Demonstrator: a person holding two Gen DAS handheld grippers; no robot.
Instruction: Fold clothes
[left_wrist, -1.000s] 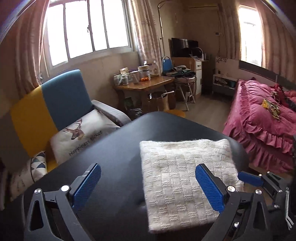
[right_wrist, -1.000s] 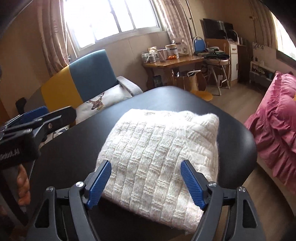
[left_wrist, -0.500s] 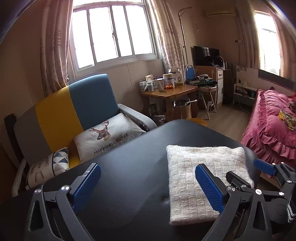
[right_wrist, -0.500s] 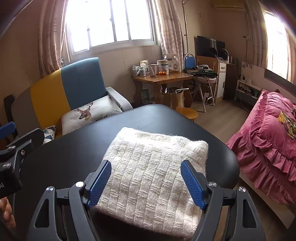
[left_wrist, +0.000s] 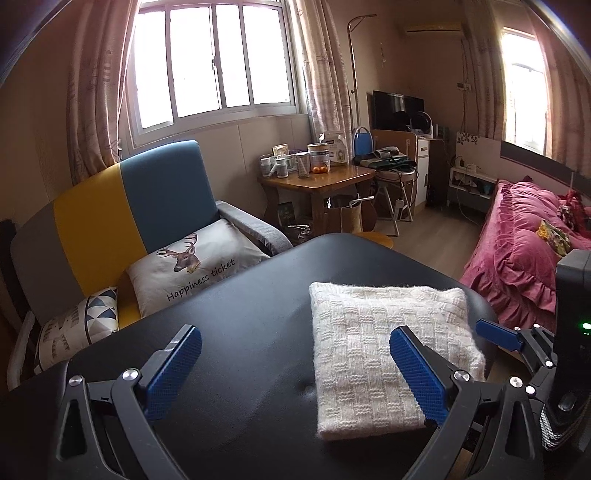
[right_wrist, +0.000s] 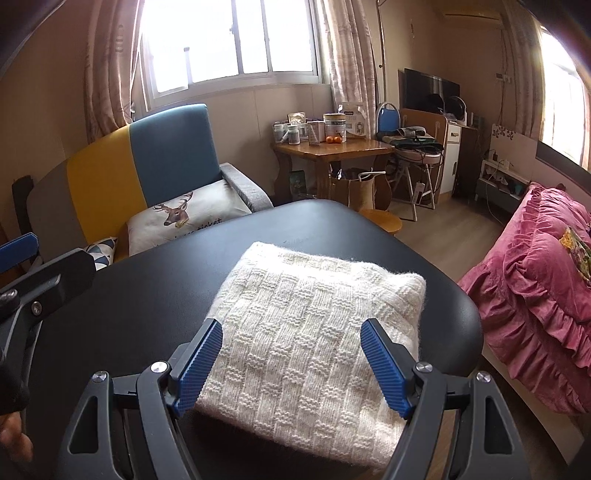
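On my far left sits the sofa (left_wrist: 110, 206), yellow and blue, with a deer-print cushion (left_wrist: 195, 262) against its arm. My left tongs (left_wrist: 295, 369) hang over the bare black tabletop (left_wrist: 240, 314), spread wide with nothing between the blue pads. Just to their right lies the folded cream knit (left_wrist: 380, 350), a neat flat rectangle near the tabletop's right edge; the left tongs' right pad overlaps its near corner in the view, though I cannot tell whether it touches. From the right wrist camera, my right tongs (right_wrist: 291, 365) are also spread, pads at either side of the knit's (right_wrist: 314, 317) near edge, pinching nothing. Behind the tabletop stands a wooden side table (right_wrist: 332, 151) crowded with jars and tins. Farthest right is a bed (right_wrist: 535, 266) under a ruffled pink cover.
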